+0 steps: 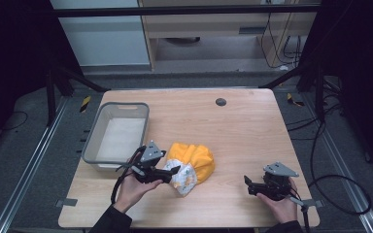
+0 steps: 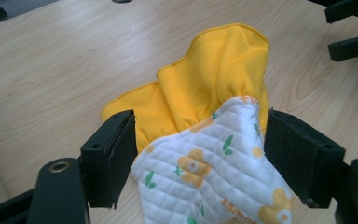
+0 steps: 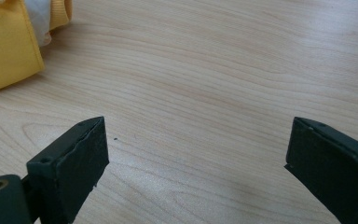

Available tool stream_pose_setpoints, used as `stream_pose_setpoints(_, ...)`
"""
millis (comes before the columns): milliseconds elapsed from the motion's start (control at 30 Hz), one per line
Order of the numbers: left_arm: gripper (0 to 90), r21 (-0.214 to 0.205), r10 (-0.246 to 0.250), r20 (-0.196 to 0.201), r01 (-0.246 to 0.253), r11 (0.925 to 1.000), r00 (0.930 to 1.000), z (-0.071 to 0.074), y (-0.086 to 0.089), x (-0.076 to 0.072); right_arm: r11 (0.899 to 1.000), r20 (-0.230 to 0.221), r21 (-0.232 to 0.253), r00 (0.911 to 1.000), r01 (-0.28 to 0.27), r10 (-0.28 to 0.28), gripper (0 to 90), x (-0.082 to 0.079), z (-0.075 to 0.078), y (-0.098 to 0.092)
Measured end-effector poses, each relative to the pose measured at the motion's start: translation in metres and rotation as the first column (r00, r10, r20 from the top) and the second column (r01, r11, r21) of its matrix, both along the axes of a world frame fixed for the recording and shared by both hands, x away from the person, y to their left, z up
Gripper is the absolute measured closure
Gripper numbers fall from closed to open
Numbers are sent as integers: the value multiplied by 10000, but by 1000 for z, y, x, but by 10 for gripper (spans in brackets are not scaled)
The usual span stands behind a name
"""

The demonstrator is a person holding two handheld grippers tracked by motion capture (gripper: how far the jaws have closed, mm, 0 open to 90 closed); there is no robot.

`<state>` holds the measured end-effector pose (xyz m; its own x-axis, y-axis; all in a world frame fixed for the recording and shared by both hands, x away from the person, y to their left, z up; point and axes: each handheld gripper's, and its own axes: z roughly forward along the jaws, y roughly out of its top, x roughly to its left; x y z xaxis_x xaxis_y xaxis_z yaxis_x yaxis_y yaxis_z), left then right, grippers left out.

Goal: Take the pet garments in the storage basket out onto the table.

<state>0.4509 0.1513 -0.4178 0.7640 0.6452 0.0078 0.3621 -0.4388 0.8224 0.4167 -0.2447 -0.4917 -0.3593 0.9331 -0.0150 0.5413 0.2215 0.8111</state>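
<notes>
- Two grippers are in my hands over the wooden bench (image 1: 243, 126), and I take things from left to right.
- Beyond my left gripper (image 1: 173, 171), toward the bench's left edge, stands a grey bin (image 1: 97, 136).
- My left gripper has its jaws spread wide. In the left gripper view the quilted white end of the cloth bundle (image 2: 209, 172) lies between them; the pads stand on either side without pressing on it.
- That cloth bundle (image 1: 192, 166) lies on the bench right at my left gripper's tips: yellow fabric folded on the far side, and a white quilted piece with yellow flowers and green leaves nearest the jaws.
- My right gripper (image 1: 247, 184) sits well apart from the bundle, low over the bench near its front edge, pointing toward the bundle.
- Its jaws are wide apart with only bare wood between them; in the right gripper view a yellow corner of the bundle (image 3: 4, 51) lies ahead and to the left.
</notes>
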Motion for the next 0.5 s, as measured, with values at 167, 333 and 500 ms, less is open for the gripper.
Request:
stream_pose_setpoints(167, 256, -165, 170, 202, -167, 9997, 9997, -4, 11, -7, 10000, 23, -48, 10000, -45, 45, 55, 0, 0, 1)
stream_pose_setpoints(333, 267, -433, 448, 126, -442, 9981, 9989, -11, 24, -13, 10000, 23, -60, 10000, -47, 47, 54, 0, 0, 1)
stream_pose_setpoints(500, 286, -499, 771, -4, -770, 9958, 9970, -19, 36, -17, 10000, 32, -72, 10000, -64, 65, 53, -1, 0, 1)
